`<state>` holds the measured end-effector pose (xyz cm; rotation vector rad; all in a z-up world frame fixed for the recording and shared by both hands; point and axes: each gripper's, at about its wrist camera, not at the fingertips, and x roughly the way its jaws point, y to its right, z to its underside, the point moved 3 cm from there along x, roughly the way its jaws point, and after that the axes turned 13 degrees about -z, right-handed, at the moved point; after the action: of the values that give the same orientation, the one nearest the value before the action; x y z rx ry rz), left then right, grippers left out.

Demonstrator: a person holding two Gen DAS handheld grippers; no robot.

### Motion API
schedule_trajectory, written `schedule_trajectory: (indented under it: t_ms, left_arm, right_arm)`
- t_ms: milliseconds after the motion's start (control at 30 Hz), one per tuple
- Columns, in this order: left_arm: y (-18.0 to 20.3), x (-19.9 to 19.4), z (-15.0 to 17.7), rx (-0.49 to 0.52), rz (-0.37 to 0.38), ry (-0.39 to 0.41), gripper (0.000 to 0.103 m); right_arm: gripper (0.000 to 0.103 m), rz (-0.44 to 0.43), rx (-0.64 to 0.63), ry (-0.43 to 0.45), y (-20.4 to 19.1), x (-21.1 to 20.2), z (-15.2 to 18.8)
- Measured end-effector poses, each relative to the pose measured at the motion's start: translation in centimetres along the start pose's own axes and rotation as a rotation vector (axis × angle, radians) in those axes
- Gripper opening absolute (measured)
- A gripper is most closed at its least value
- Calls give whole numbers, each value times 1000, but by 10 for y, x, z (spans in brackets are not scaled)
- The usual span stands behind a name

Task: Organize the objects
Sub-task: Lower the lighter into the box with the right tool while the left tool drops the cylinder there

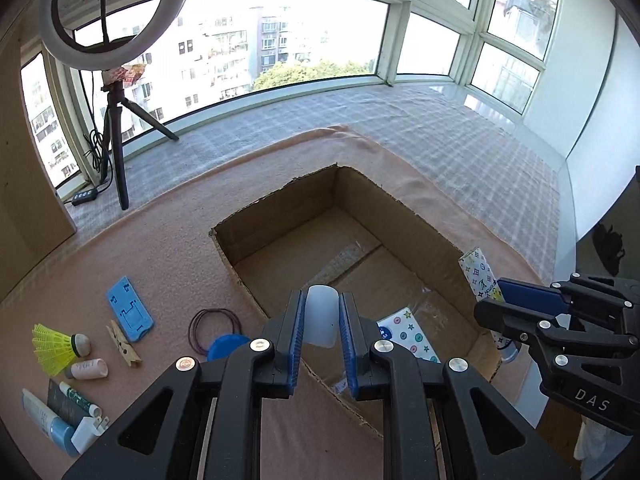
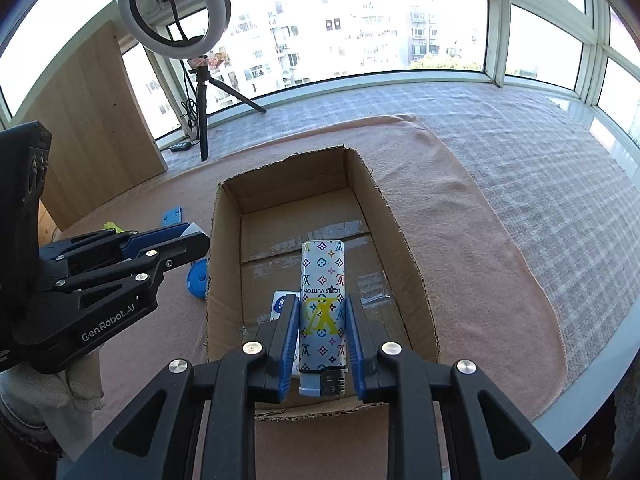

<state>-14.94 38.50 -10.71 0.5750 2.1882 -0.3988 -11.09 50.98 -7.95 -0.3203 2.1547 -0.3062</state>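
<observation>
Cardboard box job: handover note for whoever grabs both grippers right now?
Left gripper: shut on a translucent white cap, over the near edge of the cardboard box.
Right gripper: shut on a patterned lighter, above the box.
Done: a star-print card lies in the box.
Left: drop both held things in, then the blue stand, shuttlecock, clothespin, hair ties, blue lid and tubes on the pink cloth.
</observation>
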Motion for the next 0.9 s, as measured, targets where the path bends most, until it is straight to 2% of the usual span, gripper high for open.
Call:
schedule_trajectory:
  t_ms: [200, 233, 267, 300, 333, 367, 400, 433, 500, 600, 667, 733, 900]
  left_arm:
    - [17, 12, -10, 36, -31, -3, 20]
    - [19, 13, -12, 36, -37, 0, 26]
    - [19, 15, -14, 31, -44, 5, 27]
    - [20, 16, -16, 27, -56, 5, 33]
    - [19, 16, -17, 23, -62, 8, 44]
    - [18, 15, -19, 17, -67, 15, 49]
    - [16, 14, -20, 12, -75, 21, 54]
    - [14, 11, -21, 8, -84, 25, 55]
    - [9, 6, -22, 0, -97, 32, 55]
    - [1, -9, -22, -6, -114, 54, 56]
    - [-6, -22, -21, -12, -119, 71, 64]
    - [-11, -33, -18, -13, -121, 83, 67]
    - [-21, -58, -9, -19, -118, 102, 68]
  right_arm:
    - [21, 7, 3, -9, 9, 3, -1]
    - [21, 7, 2, -12, 11, 4, -1]
    - [21, 9, 2, -13, 12, 5, -2]
    - [21, 9, 2, -10, 13, 6, -2]
    - [23, 10, 1, -7, 14, 5, -2]
    - [27, 15, 2, -6, 15, 5, -3]
    - [38, 17, 4, -7, 16, 4, -3]
    - [48, 20, 5, 1, 16, 2, -3]
    - [52, 37, 3, 17, 16, -3, -4]
    - [52, 39, 0, 25, 13, -9, -6]
    - [52, 34, 5, 29, 10, -12, -7]
    - [52, 33, 7, 28, 7, -14, -7]
    - [53, 21, 2, 21, -5, -14, -5]
